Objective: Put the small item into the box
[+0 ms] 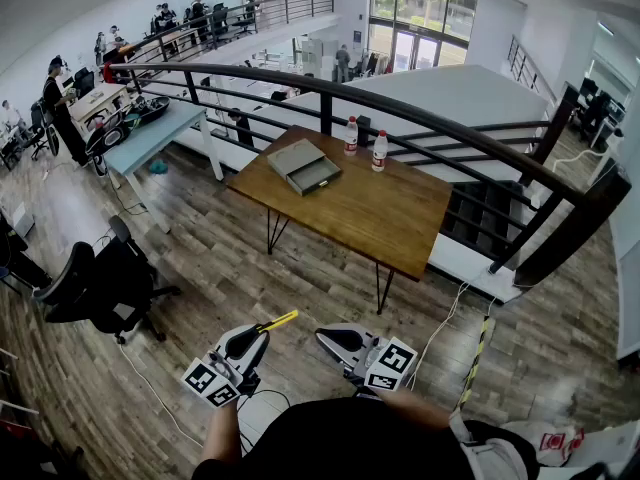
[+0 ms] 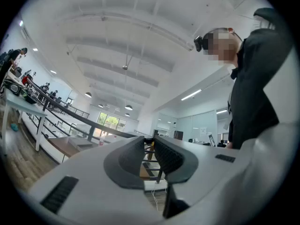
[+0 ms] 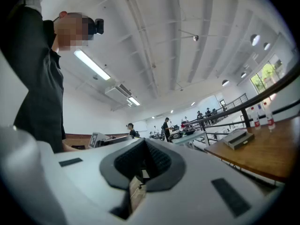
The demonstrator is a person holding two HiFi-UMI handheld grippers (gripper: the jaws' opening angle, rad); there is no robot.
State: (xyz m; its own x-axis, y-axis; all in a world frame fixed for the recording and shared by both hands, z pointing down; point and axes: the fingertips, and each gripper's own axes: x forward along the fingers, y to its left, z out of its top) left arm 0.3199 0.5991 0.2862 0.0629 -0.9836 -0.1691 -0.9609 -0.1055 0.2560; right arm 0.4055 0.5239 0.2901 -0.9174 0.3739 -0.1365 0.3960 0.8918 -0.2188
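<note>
A: Head view, where's the item?
B: Yellow stick [image 1: 280, 320] pokes fwd from L gripper [image 1: 258, 336] tip, low centre. R gripper [image 1: 322, 334] just beside it, tips closed. Grey box [image 1: 305, 166], drawer open, sits on wooden table [image 1: 370, 218], well apart from both grippers. 2 bottles [image 1: 379, 151] near box.
A: Left gripper view?
B: Pads [image 2: 168, 157] nearly together, narrow slit w/ tan strip in it. Looks like it's pinching the stick.
A: Right gripper view?
B: Pads [image 3: 157, 162] pressed together. Pale sliver at near end, can't tell what. Box [image 3: 239, 138] far right on table.
</note>
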